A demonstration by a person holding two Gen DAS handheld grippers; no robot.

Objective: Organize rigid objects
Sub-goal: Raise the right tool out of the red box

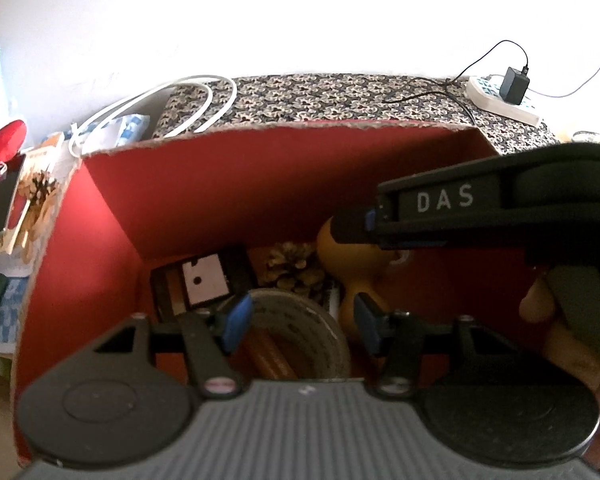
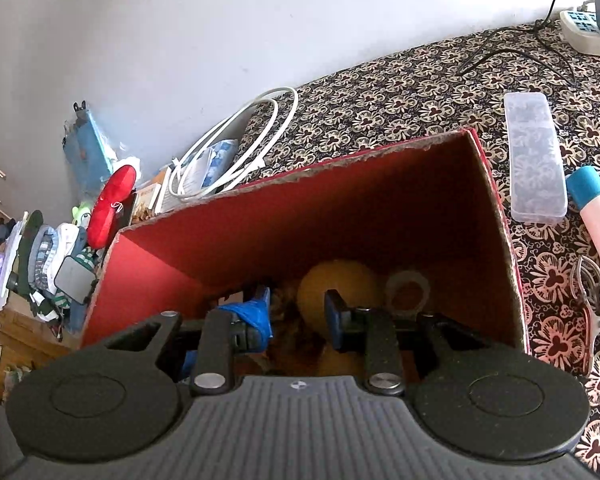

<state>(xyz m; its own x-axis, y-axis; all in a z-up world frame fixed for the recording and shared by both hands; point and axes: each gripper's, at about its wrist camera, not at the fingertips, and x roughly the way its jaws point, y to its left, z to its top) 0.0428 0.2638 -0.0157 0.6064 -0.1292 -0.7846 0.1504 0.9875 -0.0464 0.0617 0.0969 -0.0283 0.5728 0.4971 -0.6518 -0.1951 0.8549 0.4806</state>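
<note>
Both grippers inside red box [image 2: 380, 208]. Left gripper [image 1: 300, 320] released above tape roll [image 1: 300, 320]; right gripper [image 2: 298, 314] released above yellow toy [image 2: 332, 280]. Retract straight up, clear of box walls.

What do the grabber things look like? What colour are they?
Each is mostly black. The left gripper has two black arms ending in blue fingertip pads, silver screws, two round black discs and a grey ribbed plate between them. The right gripper matches it, with blue pads too. From the side, its black body shows white letters, DAS.
</note>
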